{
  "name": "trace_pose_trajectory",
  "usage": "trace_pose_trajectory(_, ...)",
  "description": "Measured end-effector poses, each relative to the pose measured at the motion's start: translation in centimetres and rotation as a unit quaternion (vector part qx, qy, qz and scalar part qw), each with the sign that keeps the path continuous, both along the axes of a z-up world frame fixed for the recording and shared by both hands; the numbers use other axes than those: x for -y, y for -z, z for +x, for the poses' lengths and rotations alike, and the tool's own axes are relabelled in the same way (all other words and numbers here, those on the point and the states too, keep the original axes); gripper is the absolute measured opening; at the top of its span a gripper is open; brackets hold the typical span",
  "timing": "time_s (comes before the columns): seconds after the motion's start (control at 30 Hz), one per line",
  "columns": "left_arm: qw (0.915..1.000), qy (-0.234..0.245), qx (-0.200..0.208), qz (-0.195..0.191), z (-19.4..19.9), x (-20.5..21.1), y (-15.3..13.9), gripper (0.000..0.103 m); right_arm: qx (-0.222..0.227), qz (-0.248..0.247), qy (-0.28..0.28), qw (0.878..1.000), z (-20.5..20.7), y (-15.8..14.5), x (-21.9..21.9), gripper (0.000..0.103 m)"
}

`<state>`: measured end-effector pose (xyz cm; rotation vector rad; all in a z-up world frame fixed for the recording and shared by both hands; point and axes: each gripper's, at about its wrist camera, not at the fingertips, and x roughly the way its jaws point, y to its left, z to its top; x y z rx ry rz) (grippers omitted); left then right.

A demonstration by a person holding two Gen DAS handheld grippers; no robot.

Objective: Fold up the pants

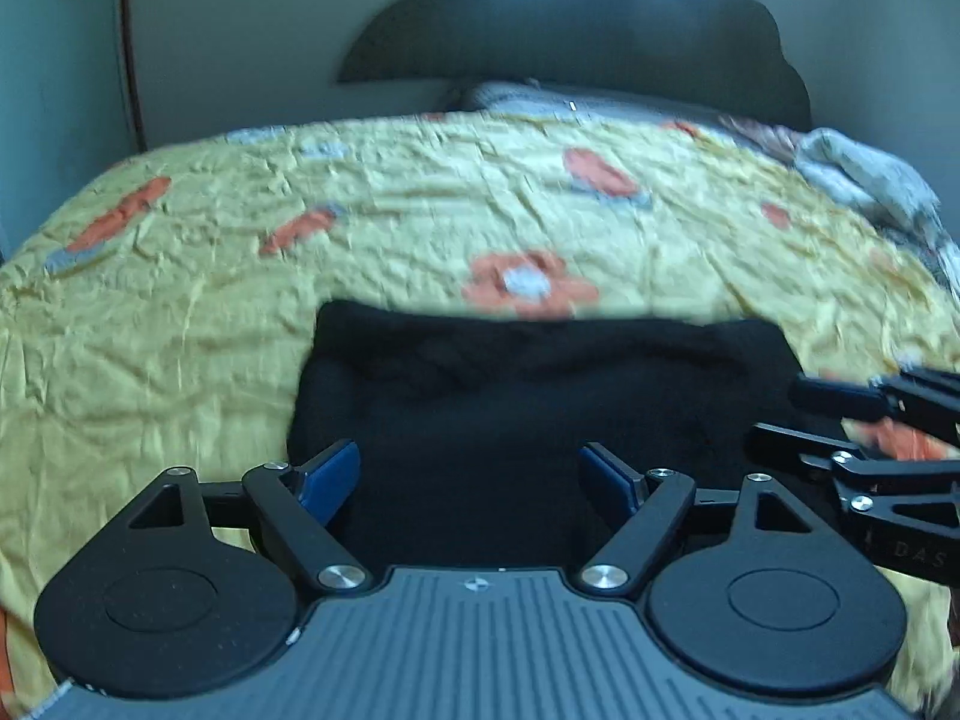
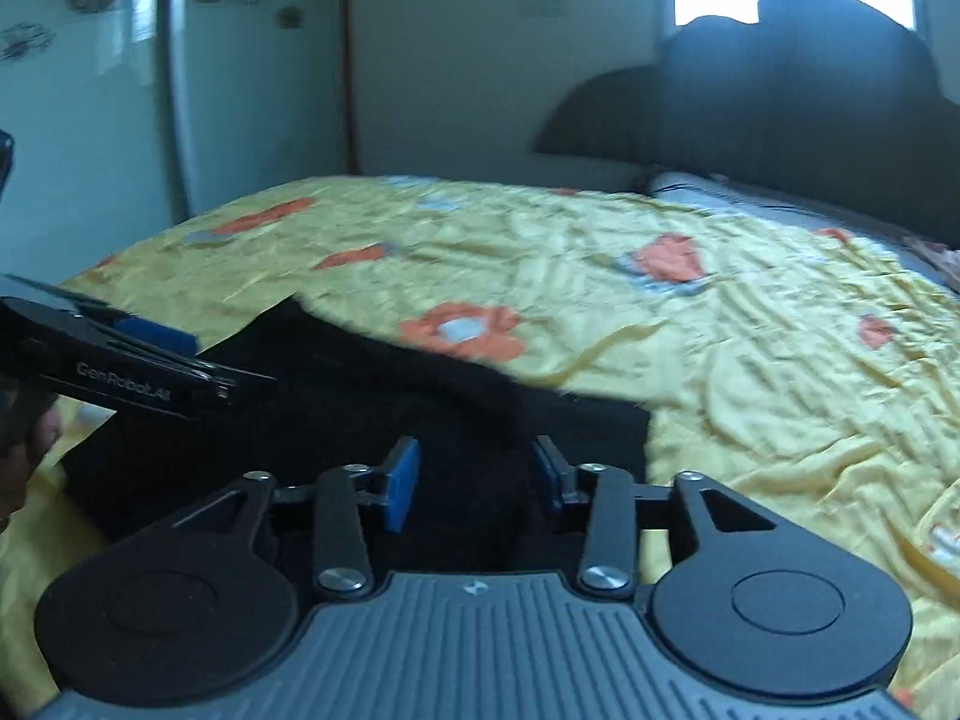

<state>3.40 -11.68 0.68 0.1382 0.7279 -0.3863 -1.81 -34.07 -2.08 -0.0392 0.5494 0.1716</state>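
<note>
The black pants [image 1: 528, 396] lie folded into a compact rectangle on the yellow flowered bedspread [image 1: 240, 276]. My left gripper [image 1: 471, 480] is open and empty, hovering just above the near edge of the pants. The right gripper shows at the right edge of the left wrist view [image 1: 780, 414], fingers apart. In the right wrist view the pants [image 2: 384, 384] lie ahead, and my right gripper [image 2: 477, 474] is open and empty above their near right part. The left gripper [image 2: 198, 360] shows at the left of that view.
The bedspread [image 2: 720, 360] covers a bed with a dark scalloped headboard [image 1: 576, 24]. A grey pillow [image 1: 540, 99] and crumpled cloth [image 1: 870, 180] lie at the far right. A wardrobe with flower patterns [image 2: 90, 90] stands left of the bed.
</note>
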Motion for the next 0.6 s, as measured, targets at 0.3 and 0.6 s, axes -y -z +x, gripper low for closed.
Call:
trace_pose_trajectory(0.3, 1.0000, 0.004, 0.005, 0.007, -1.4, -0.2, 0.1, 0.084, 0.010, -0.010, 0.011, 1.000, -1.5, 0.8, -0.7, 0.060)
trace_pose_trajectory(0.6, 0.9990, 0.012, 0.007, 0.043, -2.1, 0.6, 1.2, 0.088, -0.008, -0.004, 0.002, 1.000, -2.0, 1.9, -0.8, 0.064)
